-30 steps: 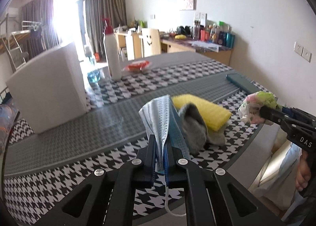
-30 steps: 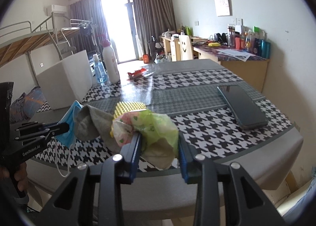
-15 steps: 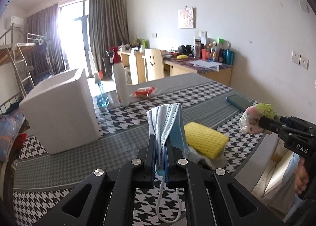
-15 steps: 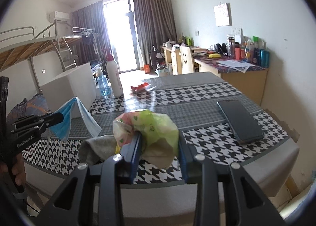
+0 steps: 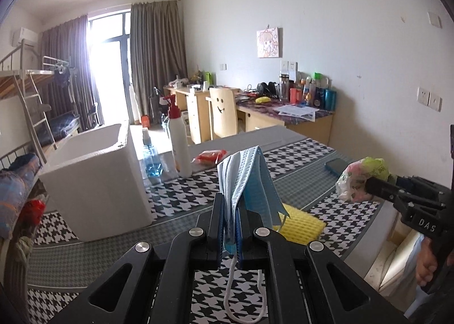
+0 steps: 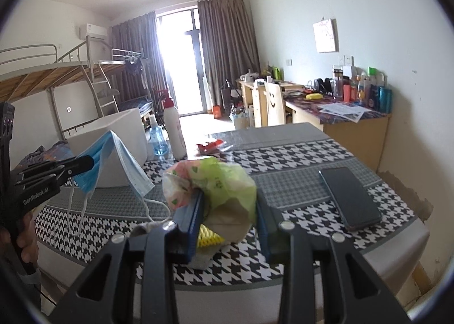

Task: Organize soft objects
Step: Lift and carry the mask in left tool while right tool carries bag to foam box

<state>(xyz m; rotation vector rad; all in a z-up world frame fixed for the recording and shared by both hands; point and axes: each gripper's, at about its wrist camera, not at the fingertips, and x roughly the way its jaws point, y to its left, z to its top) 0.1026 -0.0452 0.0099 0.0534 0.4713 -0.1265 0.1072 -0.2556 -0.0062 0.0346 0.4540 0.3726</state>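
From the left wrist view, we hold the left gripper [image 5: 229,227] with its jaws clamped tight on a folded blue face mask [image 5: 245,182], lifted clear of the worktop [image 5: 85,244]; its ear loops dangle below the jaws. The white foam box [image 5: 93,179] stands open-topped to the left, and a yellow sponge [image 5: 303,224] lies on the worktop beyond the mask. From the right wrist view, our right gripper [image 6: 228,210] has its jaws pressed on a crumpled plastic bag [image 6: 215,182], also held above the worktop, with a phone [image 6: 350,196] lying to the right. We judge the loose loops could snag on the box rim, and the springy bag, gripped only partway, might slip free if we swing it quickly.
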